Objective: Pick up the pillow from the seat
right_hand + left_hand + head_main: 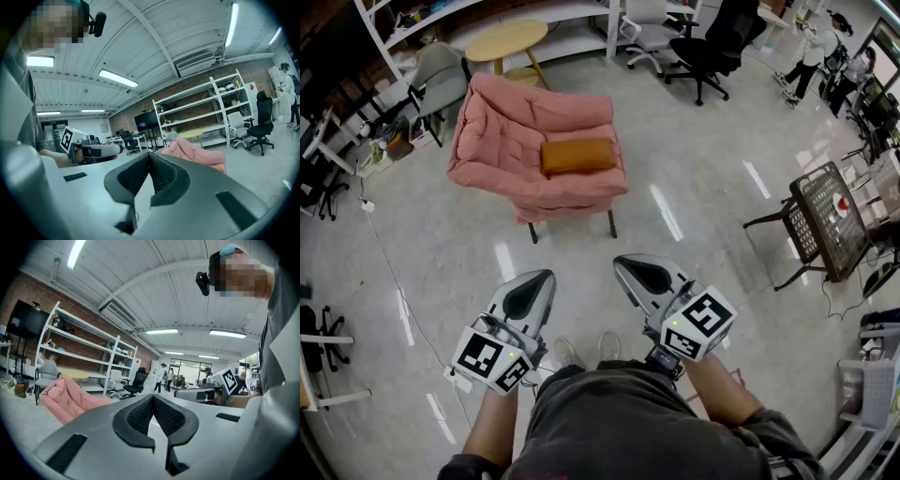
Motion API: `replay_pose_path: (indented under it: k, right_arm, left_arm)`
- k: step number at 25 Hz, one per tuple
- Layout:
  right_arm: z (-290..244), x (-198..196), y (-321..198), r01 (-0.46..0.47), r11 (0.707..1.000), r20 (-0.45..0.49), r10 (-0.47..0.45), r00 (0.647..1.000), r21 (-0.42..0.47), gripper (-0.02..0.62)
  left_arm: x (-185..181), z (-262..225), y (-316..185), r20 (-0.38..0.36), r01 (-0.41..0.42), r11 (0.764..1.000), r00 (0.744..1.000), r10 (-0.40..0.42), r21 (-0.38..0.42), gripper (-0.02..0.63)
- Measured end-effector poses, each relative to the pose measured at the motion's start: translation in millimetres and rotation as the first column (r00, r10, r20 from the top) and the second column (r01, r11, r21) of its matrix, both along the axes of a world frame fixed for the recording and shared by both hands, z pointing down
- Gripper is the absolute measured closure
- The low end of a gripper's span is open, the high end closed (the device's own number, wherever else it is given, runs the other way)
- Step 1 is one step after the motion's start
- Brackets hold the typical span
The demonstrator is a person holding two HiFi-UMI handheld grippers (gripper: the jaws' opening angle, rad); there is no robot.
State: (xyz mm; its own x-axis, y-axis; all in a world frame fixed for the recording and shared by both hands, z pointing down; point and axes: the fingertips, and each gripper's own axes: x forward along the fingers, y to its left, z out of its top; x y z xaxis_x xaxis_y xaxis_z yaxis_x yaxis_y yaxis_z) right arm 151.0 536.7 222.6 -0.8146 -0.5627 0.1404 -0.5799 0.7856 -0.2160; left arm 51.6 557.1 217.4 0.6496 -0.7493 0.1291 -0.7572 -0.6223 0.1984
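Glossy floor (pixel 703 246), pink armchair (pixel 502 122) on it — orange pillow (pixel 577 155) on seat (pixel 572 187)

The pillow (pixel 577 155), plain in the head view, is hidden in the view from my left claw (pixel 153 399) behind the armchair (pixel 70 401), whose lower part that claw's body cuts off. The people (pixel 820 47) at the head view's upper right are too small to tell.

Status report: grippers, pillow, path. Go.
Left gripper, right gripper shut, empty. Orange rectangular pillow on pink padded armchair seat, untouched, well ahead of both. Glossy floor between bare.
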Motion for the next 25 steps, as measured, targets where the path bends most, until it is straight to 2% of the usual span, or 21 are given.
replay_pose_path:
  k: [6, 14, 25]
  right_arm:
    - [2, 13, 6, 0.003, 1.000, 0.000, -0.003, 1.000, -0.005, 0.583]
    - [-3, 40, 2, -0.020, 1.000, 0.049, 0.020, 0.999, -0.005, 0.583]
    - [6, 43, -22, -0.021, 1.000, 0.032, 0.022, 0.999, -0.016, 0.581]
  left_arm:
    - [13, 0, 6, 0.003, 0.005, 1.000, 1.000, -0.005, 0.001, 0.607]
    - [34, 1, 6, 0.018, 0.005, 1.000, 1.000, -0.005, 0.002, 0.607]
    - [32, 11, -20, 0.010, 0.023, 1.000, 1.000, -0.023, -0.011, 0.607]
